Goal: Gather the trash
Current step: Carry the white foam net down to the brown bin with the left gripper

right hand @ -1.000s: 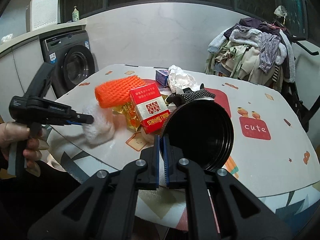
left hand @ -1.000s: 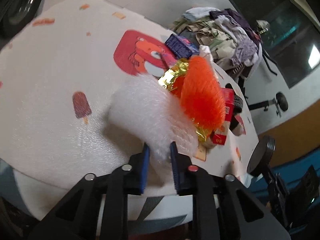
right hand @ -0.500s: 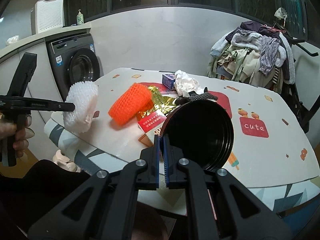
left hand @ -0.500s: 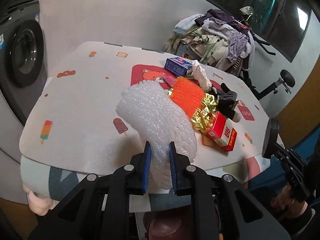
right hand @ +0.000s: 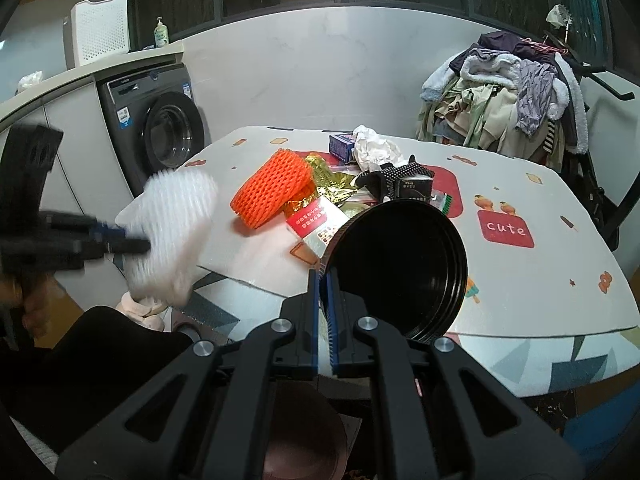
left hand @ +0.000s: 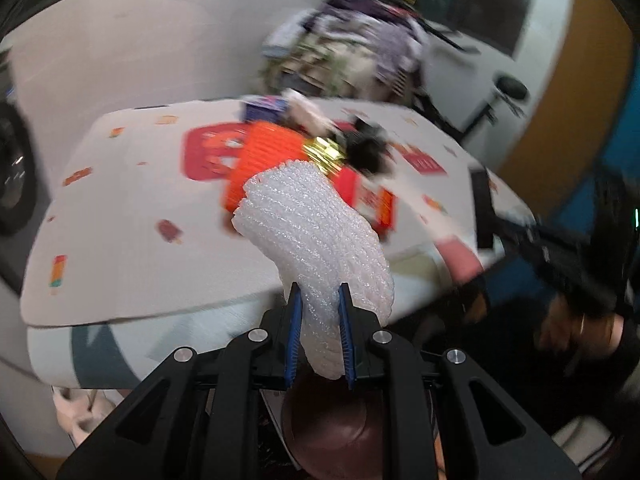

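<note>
My left gripper (left hand: 319, 320) is shut on a white foam fruit net (left hand: 316, 236) and holds it in the air off the table's near edge; it also shows in the right wrist view (right hand: 172, 228). My right gripper (right hand: 325, 300) is shut on the rim of a black round lid (right hand: 400, 264), held upright over the table's front edge. On the table (right hand: 540, 272) lie an orange foam net (right hand: 274, 188), gold foil (right hand: 332, 184), a red cigarette box (right hand: 316, 220), a blue box (right hand: 342, 146), crumpled white paper (right hand: 374, 148) and a black dotted item (right hand: 400, 172).
A washing machine (right hand: 160, 140) stands left of the table. A pile of clothes (right hand: 508, 100) sits on a rack behind it. A brown round bin (left hand: 340, 428) shows below my left gripper and also under my right gripper (right hand: 304, 432).
My left gripper lifted the white foam net off the table and pulled it back past the near edge. My right gripper kept the black lid nearly still.
</note>
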`<state>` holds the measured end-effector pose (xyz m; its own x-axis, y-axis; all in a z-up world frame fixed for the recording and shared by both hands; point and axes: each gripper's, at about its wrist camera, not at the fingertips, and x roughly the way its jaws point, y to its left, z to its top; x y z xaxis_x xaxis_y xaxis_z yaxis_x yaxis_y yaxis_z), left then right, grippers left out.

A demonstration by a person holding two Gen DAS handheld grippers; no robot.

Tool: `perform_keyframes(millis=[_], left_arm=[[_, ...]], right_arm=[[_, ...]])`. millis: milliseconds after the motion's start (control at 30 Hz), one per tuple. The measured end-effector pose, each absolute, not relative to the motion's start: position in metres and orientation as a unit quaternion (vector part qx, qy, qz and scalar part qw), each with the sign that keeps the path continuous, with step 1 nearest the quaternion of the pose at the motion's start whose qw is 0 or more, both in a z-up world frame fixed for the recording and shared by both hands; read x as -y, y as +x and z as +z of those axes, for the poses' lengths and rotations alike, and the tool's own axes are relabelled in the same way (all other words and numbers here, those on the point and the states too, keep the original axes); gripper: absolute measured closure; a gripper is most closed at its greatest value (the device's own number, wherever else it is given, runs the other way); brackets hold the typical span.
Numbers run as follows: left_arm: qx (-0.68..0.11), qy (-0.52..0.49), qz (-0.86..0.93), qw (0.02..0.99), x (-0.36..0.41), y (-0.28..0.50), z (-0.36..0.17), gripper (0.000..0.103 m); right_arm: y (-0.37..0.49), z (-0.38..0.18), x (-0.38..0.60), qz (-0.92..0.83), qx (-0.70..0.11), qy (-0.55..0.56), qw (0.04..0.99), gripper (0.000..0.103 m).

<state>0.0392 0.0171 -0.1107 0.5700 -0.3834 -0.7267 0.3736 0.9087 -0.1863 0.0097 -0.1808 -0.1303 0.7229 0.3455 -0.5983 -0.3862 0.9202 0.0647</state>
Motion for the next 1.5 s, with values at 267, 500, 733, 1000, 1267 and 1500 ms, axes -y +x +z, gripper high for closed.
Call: perform_keyframes(millis=[267,500,733,1000,1267,1500], left_arm=[[-0.469,0.069,-0.304,0.826,0.042,0.017,-0.162,0.085],[-0.495,0.101,-0.325,0.799,0.068,0.012,-0.191,0.084],[-0.524,0.134,-0.339,0.769,0.085,0.010,-0.221,0.084],[-0.525,0.118,-0.339,0.772,0.081,0.008,-0.229,0.048],[-0.418,0.046,-0.255,0.871,0.024,0.002,-0.176,0.015],[-0.338,0.035,-0.149,0.929,-0.013,-0.022,-0.153,0.007]], right_arm=[[-0.009,-0.128,0.190,0.192,-0.313,-0.031,0.930,0.095],[-0.013,-0.131,0.200,0.186,-0.318,-0.025,0.930,0.095],[-0.012,-0.136,0.202,0.186,-0.324,-0.022,0.927,0.095],[-0.011,-0.144,0.199,0.196,-0.336,-0.019,0.921,0.095],[-0.020,-0.166,0.176,0.233,-0.371,-0.032,0.898,0.095],[-0.033,-0.199,0.128,0.307,-0.428,-0.073,0.847,0.095]])
